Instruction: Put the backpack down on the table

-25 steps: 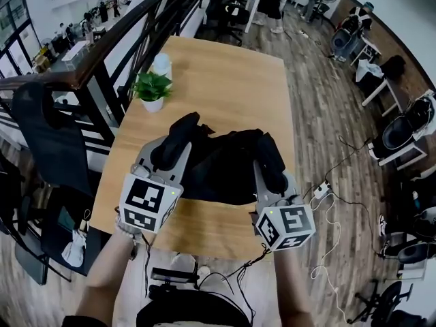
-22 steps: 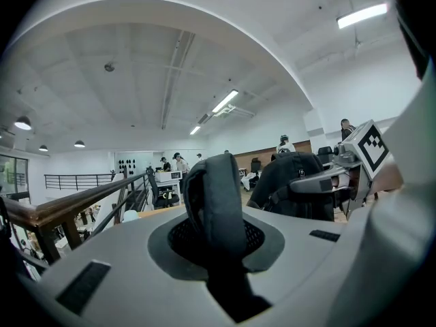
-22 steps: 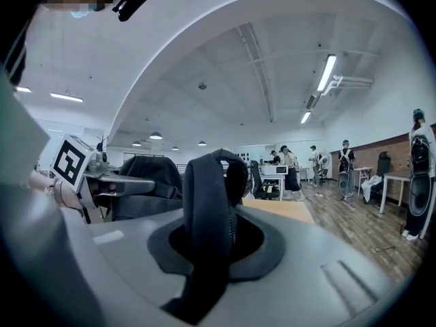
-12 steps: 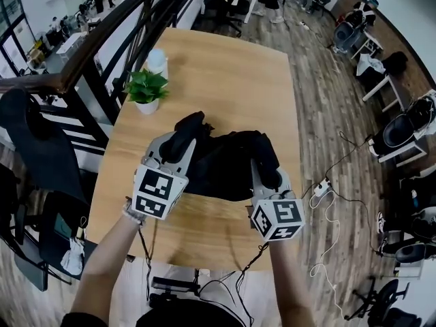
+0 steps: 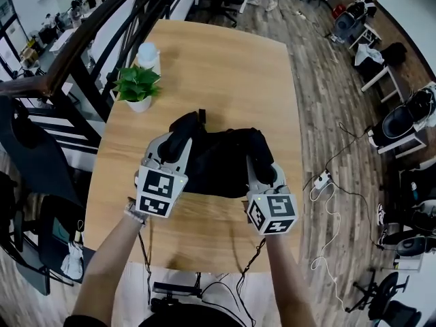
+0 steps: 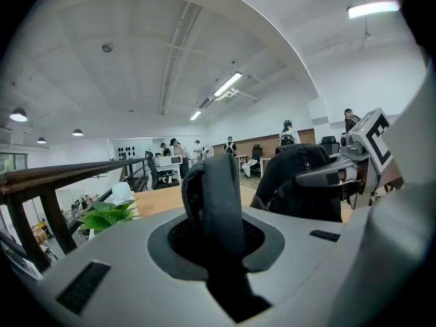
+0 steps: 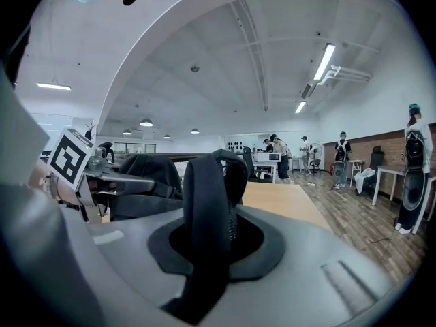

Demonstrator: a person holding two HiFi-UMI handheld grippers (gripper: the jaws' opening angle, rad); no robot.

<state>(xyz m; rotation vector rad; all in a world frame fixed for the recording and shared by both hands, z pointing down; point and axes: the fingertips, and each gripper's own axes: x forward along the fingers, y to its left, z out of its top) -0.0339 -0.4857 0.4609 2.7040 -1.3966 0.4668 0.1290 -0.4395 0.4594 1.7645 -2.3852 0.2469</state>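
The black backpack [image 5: 219, 161] is over the middle of the wooden table [image 5: 225, 60], a little toward the table's edge nearest to the person. The left gripper [image 5: 178, 140] pinches the left strap [image 6: 212, 195]. The jaws are closed on it, and the thick strap covers the pads completely. The right gripper [image 5: 262, 165] pinches the right strap [image 7: 208, 189] in the same way.

Whether the bag's bottom touches the table I cannot tell, because the bag's own body and both grippers hide it. A potted plant [image 5: 137, 87] and a white bottle [image 5: 148, 52] stand at the table's left edge, apart from the backpack.
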